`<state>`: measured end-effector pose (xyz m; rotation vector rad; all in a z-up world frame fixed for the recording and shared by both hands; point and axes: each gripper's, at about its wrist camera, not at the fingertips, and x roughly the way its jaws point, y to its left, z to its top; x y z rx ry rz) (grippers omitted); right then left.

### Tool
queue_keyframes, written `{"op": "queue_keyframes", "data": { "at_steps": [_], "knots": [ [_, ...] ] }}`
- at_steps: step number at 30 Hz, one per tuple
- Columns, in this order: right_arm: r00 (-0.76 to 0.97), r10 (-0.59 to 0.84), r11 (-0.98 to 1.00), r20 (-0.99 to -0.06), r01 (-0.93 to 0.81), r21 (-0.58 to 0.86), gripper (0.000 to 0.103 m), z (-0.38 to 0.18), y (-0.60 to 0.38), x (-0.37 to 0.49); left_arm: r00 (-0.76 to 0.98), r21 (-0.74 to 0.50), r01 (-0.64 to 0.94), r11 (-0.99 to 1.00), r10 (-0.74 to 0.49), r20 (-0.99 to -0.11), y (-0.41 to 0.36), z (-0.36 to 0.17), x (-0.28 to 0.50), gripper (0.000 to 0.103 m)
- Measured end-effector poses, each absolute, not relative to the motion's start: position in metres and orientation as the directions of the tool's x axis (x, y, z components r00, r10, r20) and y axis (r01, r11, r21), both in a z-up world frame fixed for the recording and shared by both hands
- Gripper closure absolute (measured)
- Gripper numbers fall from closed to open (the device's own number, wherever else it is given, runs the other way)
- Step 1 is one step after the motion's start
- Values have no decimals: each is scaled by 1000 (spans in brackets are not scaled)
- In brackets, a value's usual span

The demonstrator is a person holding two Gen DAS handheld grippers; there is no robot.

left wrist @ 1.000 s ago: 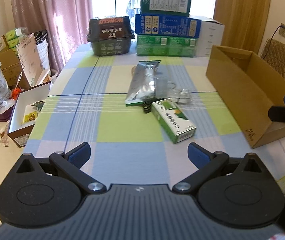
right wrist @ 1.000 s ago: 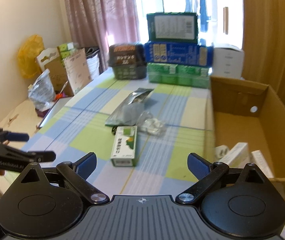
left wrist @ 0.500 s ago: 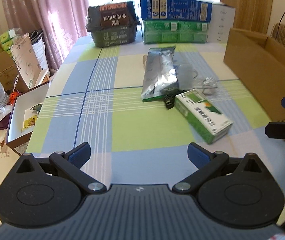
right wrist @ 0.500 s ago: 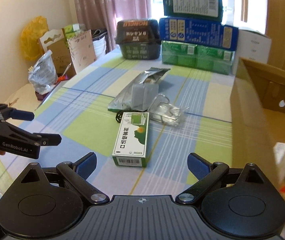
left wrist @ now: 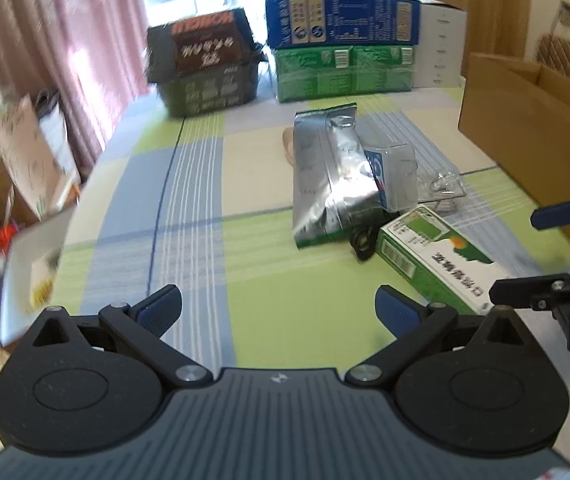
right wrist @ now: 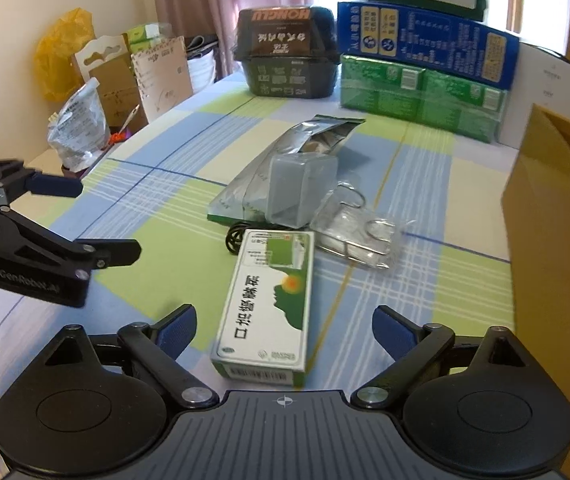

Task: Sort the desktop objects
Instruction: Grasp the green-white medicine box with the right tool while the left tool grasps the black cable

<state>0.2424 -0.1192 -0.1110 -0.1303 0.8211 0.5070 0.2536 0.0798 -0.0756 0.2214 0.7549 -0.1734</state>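
A green and white box (right wrist: 267, 304) lies on the checked tablecloth, just ahead of my open right gripper (right wrist: 284, 328); it also shows in the left wrist view (left wrist: 437, 258). Behind it lie a silver foil pouch (left wrist: 327, 176), a clear plastic box (right wrist: 301, 188), a clear bag with metal hooks (right wrist: 359, 232) and a black coiled cord (left wrist: 363, 240). My left gripper (left wrist: 279, 308) is open and empty over bare cloth, left of the box. Each gripper shows in the other's view, the left one (right wrist: 81, 216) and the right one (left wrist: 525, 256).
An open cardboard box (left wrist: 525, 120) stands at the table's right side, also in the right wrist view (right wrist: 557, 216). Stacked green and blue cartons (left wrist: 343, 40) and a dark container (left wrist: 209, 68) line the far edge. Bags and boxes (right wrist: 97, 92) crowd the left beyond the table.
Both grippers have moved forward and lower toward the pile. The green and white box now lies close in front of my right gripper. Both stay open.
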Motion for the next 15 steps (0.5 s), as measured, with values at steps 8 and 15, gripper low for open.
{"op": "queue_keyframes", "data": {
  "at_steps": [8, 15],
  "knots": [
    [534, 369, 859, -761, -509, 59, 31, -130, -101, 257, 653, 89, 226, 970, -83, -753, 89, -87, 272, 2],
    [539, 323, 878, -778, -478, 33, 50, -137, -109, 255, 635, 34, 239, 971, -129, -762, 86, -87, 273, 2]
  ]
}}
